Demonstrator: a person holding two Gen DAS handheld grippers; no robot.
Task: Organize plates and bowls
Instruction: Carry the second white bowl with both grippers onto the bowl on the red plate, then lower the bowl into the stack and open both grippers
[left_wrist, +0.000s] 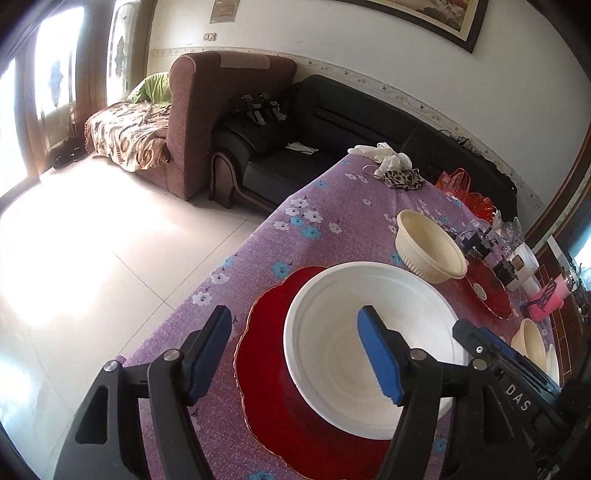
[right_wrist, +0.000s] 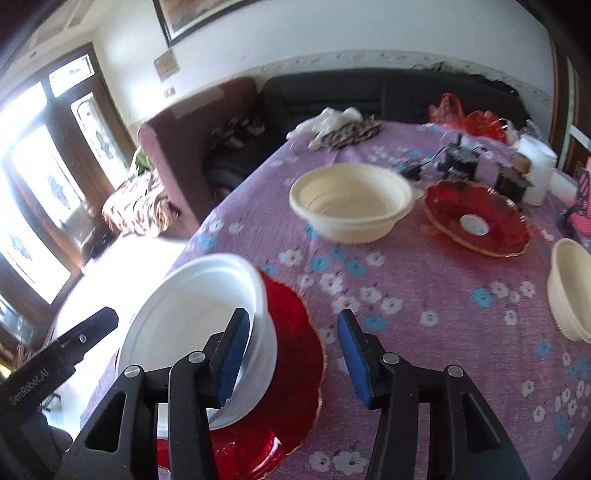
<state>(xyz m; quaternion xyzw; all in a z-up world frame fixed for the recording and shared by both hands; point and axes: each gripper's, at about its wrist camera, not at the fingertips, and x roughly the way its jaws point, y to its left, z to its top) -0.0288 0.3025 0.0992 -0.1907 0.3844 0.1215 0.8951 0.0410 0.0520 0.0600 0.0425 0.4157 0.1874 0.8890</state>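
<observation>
A white bowl (left_wrist: 369, 332) sits on a red scalloped plate (left_wrist: 266, 354) near the table's front-left edge. My left gripper (left_wrist: 295, 354) is open, its fingers astride the bowl's left rim without touching. In the right wrist view the same white bowl (right_wrist: 192, 314) and red plate (right_wrist: 291, 354) lie low left. My right gripper (right_wrist: 291, 354) is open, its left finger at the bowl's right rim. A cream bowl (right_wrist: 351, 206) and a second red plate (right_wrist: 476, 221) sit farther back. Another cream bowl (right_wrist: 569, 291) is at the right.
The table has a purple flowered cloth (right_wrist: 424, 302). Gloves and a leopard pouch (left_wrist: 399, 173), red plastic bags (left_wrist: 465, 188), black gadgets and a paper roll (right_wrist: 535, 173) crowd the far end. Sofas (left_wrist: 280, 140) and tiled floor lie left of the table.
</observation>
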